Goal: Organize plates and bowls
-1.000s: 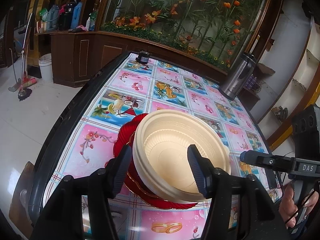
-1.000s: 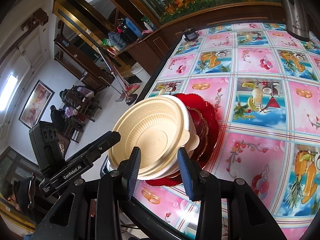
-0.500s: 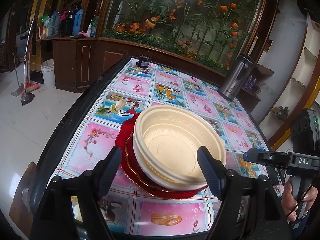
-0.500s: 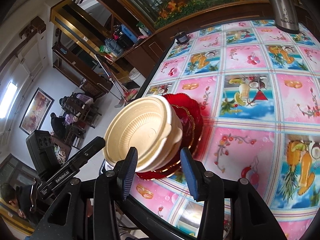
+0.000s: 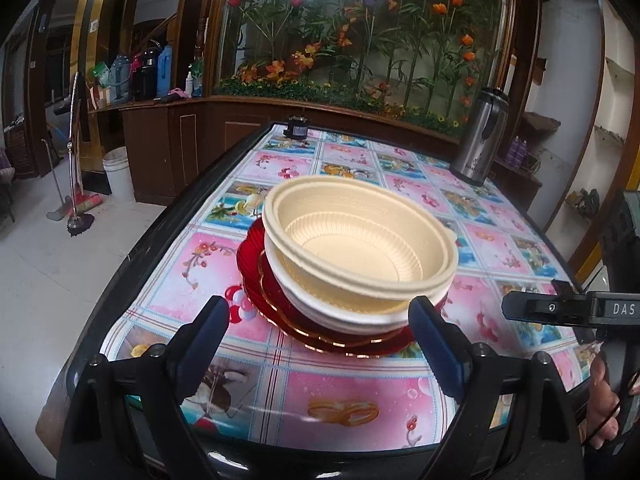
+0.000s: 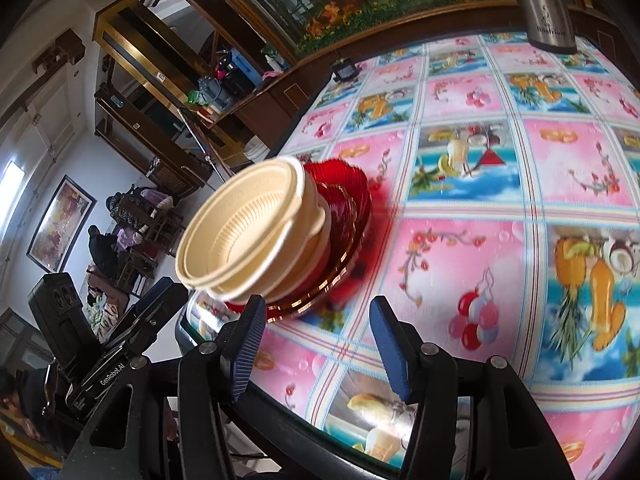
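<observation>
Left wrist: left hand-held gripper (image 5: 320, 344) wide, just been opening, holding nothing; cream bowls (image 5: 358, 256) nested on red plates (image 5: 280, 312) just ahead on bench (image 5: 400, 396). Right wrist: right hand-held gripper (image 6: 318, 344) half open, opening too, empty; stack ahead-left. Best withdrawn straight back, clear of rims.

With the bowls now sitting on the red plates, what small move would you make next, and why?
Probably draw both grippers back. The left gripper and right gripper, jaws just opening, stand clear of the cream bowls, which rest nested on the red plates, so nothing is left to hold.
</observation>
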The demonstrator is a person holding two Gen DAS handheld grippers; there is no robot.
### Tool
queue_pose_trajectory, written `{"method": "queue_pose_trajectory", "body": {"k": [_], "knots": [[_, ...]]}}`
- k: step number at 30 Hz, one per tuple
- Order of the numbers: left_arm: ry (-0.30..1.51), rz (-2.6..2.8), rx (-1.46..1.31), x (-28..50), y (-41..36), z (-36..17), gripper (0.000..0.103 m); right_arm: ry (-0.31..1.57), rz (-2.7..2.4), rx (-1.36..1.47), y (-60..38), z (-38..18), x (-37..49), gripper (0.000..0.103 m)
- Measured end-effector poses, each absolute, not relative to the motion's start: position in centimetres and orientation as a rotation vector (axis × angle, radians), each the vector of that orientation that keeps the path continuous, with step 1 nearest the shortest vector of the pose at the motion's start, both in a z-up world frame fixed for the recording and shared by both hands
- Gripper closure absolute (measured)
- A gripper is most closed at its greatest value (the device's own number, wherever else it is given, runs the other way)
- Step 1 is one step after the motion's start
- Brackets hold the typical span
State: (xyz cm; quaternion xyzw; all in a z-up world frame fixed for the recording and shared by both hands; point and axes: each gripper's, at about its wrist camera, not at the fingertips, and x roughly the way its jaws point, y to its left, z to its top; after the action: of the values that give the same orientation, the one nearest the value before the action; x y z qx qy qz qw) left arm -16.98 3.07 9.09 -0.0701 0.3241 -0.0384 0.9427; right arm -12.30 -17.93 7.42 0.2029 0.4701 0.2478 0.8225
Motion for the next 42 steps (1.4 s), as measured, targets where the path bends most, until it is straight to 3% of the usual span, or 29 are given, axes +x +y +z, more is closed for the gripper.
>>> {"method": "queue_pose_trajectory", "body": {"k": [21, 42], "knots": [[0.673, 0.004, -0.047, -17.6, 1.8, 6.5, 0.012, 1.020, 0.506, 0.405, -17.0, 5.8, -13.6, 0.044], [0.709, 0.008, -0.068, -16.8, 2.6, 5.5, 0.011, 0.995, 0.460, 0.360, -16.4, 5.1, -14.5, 0.036]]}}
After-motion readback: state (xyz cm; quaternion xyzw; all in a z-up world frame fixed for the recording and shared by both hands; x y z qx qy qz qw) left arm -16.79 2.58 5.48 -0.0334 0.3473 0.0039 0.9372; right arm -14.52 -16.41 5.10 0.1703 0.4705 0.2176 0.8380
